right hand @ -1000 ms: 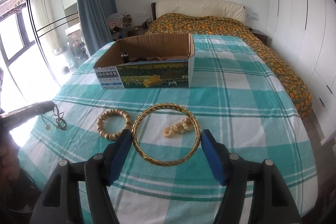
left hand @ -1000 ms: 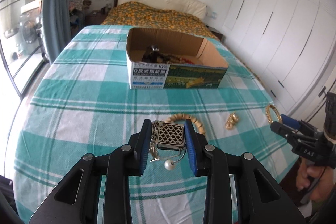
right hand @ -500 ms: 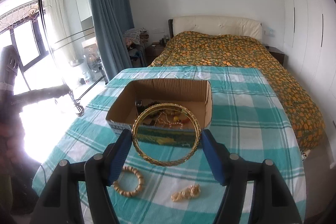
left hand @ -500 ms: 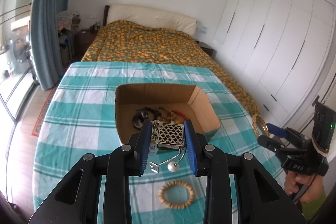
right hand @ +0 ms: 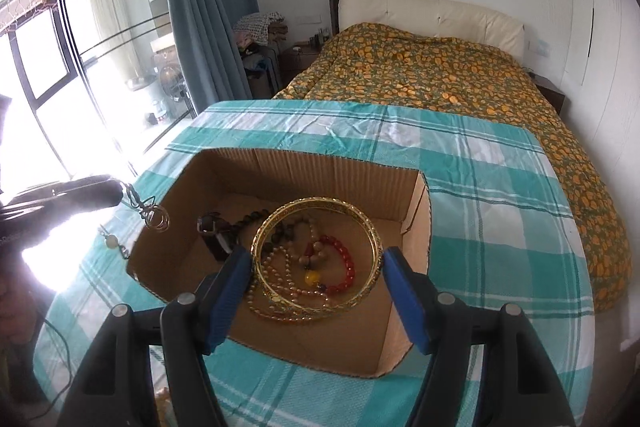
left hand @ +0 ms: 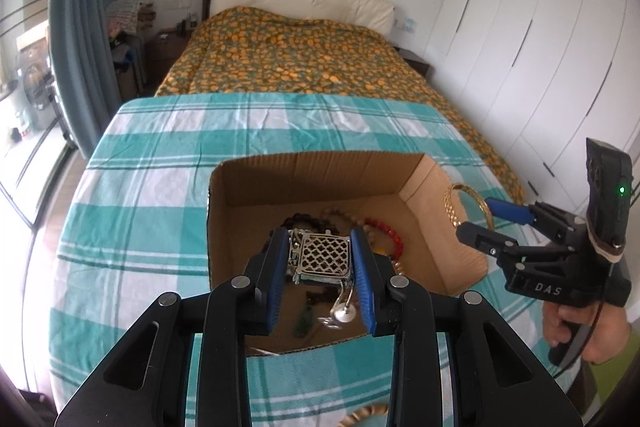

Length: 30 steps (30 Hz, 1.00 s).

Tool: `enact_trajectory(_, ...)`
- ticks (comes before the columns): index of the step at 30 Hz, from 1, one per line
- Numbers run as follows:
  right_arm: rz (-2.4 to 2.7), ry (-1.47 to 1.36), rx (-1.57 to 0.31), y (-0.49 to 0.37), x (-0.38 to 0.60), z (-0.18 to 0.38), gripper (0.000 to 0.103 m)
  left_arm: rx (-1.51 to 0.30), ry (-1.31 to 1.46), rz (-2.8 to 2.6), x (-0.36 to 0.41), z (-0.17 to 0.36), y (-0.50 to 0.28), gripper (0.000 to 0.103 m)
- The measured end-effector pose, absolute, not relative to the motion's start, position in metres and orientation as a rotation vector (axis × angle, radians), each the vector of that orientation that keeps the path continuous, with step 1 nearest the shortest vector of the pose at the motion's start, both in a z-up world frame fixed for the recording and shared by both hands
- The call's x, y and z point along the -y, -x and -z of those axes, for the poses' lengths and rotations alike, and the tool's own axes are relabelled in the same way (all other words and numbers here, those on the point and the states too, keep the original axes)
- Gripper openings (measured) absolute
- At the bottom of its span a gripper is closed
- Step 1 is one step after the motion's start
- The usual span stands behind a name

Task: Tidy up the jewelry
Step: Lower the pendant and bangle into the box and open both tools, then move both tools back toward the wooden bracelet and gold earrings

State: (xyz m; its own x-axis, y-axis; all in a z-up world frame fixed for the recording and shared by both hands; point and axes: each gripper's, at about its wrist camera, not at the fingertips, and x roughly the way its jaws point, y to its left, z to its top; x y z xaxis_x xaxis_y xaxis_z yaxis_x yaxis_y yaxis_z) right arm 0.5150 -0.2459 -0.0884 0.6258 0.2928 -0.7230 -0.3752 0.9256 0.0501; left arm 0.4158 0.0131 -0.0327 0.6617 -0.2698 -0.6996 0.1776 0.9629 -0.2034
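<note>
— Two pieces are hanging over the cardboard box: left gripper clamping the filigree pendant, right gripper pinching the gold bangle.

— Dropping step, I'm guessing; both need letting go above the beads.

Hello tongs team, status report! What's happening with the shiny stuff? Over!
Left tongs shut on silver lattice pendant, right tongs shut on gold bangle. Both above the cardboard box. Nothing blocking the drop.

Gold bangle and silver filigree pendant – both held above the open cardboard box.
</note>
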Motion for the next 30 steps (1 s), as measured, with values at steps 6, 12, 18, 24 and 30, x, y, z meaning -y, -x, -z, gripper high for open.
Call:
enact_trajectory(6, -0.352, 0.175, -0.853, -0.530, 0.242, 0.124, 0.070, -0.887, 0.113, 0.224, -0.014, 0.070, -0.434, 0.031)
enact_trajectory(12, -0.335, 0.195, -0.859, -0.529, 0.245, 0.133, 0.070, -0.916, 0.072, 0.197, -0.008, 0.085, -0.438, 0.034)
enact_trajectory(18, -0.326, 0.136, -0.793, -0.508, 0.261, 0.107, 0.071, -0.848, 0.100, 0.161, -0.012, 0.064, -0.414, 0.077)
enact_trajectory(24, -0.312, 0.109, -0.708, -0.446, 0.277, 0.071, 0.074, -0.750, 0.069, 0.134, -0.015, 0.040, -0.353, 0.096)
enact_trajectory(30, -0.263, 0.052, -0.674, -0.369, 0.299, 0.068, 0.074, -0.761, 0.051, 0.100, -0.020, 0.062, -0.276, 0.098)
